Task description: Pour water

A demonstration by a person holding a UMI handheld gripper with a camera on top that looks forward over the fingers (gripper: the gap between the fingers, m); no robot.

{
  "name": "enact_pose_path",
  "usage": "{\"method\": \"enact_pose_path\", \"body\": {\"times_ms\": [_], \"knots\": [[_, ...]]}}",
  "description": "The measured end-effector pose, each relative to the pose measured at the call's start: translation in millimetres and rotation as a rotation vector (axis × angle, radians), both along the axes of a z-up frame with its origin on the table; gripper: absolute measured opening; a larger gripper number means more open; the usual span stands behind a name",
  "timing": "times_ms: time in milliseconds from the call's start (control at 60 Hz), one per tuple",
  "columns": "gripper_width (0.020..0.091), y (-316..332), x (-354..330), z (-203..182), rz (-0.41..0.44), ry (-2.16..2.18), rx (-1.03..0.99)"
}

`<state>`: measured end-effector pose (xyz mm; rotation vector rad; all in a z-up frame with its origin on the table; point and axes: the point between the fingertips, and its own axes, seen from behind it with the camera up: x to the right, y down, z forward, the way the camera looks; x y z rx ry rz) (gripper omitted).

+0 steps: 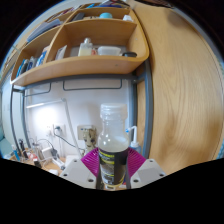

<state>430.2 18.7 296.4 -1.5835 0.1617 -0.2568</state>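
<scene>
The scene is evenly bright. Strong white glare comes from the wall (55, 112) at 8 o'clock. Shelves (90, 60) at 11 o'clock bend strongly by fisheye distortion. Far small objects look soft.

bottle (113, 140): clear glossy plastic | shelf (95, 67): smooth wood

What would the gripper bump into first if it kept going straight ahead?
Nothing new at first: the bottle is already between the jaws, with the pink pads against its sides, so it would just travel along with the gripper. Beyond it, the white wall under the wooden shelf looks to come next, though depth is hard to judge.
</scene>
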Motion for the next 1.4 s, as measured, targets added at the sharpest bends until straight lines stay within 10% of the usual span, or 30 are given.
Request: {"method": "enact_pose_path", "body": {"times_ms": [517,767,917,1400], "knots": [[0.0364,25,49,-178,0.002,0.026,-0.238],[0.0455,21,49,-178,-0.015,0.027,-0.194],[0.0712,9,44,-210,-0.009,0.062,-0.329],[0.0719,-170,-14,-179,0.052,0.074,-0.631]]}}
